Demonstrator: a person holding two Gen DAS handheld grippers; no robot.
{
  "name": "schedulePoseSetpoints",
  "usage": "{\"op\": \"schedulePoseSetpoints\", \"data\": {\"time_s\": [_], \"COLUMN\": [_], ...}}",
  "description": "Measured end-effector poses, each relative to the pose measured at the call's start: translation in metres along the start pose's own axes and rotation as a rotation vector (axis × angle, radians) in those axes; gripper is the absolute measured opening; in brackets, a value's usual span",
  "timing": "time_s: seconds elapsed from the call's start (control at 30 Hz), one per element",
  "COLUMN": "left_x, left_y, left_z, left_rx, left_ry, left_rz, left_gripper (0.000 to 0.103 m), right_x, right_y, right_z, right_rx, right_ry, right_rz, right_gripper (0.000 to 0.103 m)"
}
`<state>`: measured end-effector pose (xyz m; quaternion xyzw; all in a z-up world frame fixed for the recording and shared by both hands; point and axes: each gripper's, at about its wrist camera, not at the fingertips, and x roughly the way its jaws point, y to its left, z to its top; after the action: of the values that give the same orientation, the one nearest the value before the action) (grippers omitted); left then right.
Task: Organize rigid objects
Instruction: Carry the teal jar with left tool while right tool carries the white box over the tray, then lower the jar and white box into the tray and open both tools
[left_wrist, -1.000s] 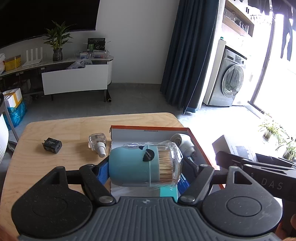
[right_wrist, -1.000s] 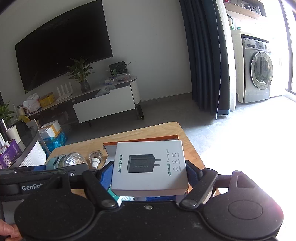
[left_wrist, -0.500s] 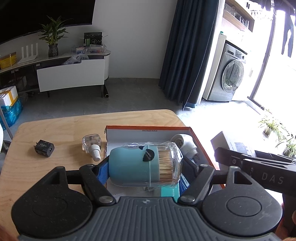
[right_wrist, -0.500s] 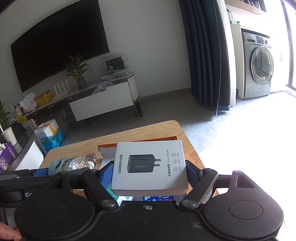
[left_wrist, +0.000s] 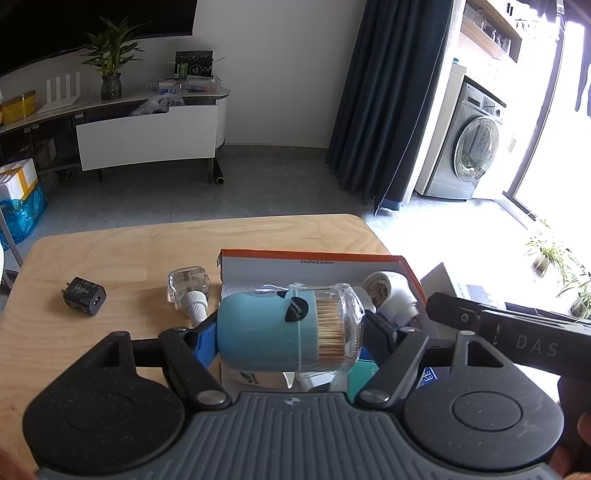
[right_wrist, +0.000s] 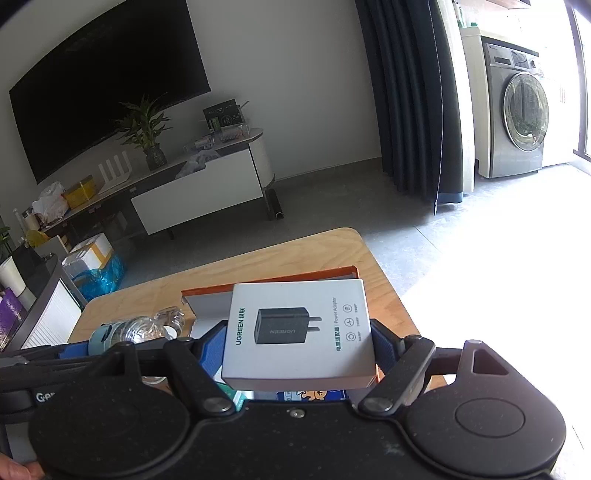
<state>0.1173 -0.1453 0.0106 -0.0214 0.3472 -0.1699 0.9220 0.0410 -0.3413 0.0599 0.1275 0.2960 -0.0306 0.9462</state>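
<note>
Box (left_wrist: 314, 260) looms nearer; fingers (left_wrist: 208, 338) clamp toothpick jar (left_wrist: 288, 328) (sideways).

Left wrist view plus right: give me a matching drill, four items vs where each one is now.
Items:
1. toothpick jar
2. charger box
3. black charger
4. clear bottle

Places:
A. lying on the bare table, far from the tray
B. clamped in the right gripper
C. lying on the table right beside the orange tray
D. clamped in the left gripper, over the tray

Pairs: 1-D, 2-B, 3-A, 4-C
</note>
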Motion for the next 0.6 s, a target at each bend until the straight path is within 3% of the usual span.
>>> {"op": "schedulePoseSetpoints", "data": {"time_s": [0.27,0.6], "left_x": [0.013,0.037], "left_y": [0.006,-0.002], "left_z": [0.010,0.020], "left_rx": [-0.021,-0.003], "left_ry": [0.007,0.041], "left_rz": [0.017,-0.004], "left_gripper": [0.077,0.077], "right_x": [0.027,0.008], "right_y": [0.000,-0.013], "right_z": [0.006,0.002], "right_rx": [0.017,0.046], "right_ry": [0.011,-0.051], "right_rz": [0.015,0.007], "right_gripper": [0.094,0.095]}}
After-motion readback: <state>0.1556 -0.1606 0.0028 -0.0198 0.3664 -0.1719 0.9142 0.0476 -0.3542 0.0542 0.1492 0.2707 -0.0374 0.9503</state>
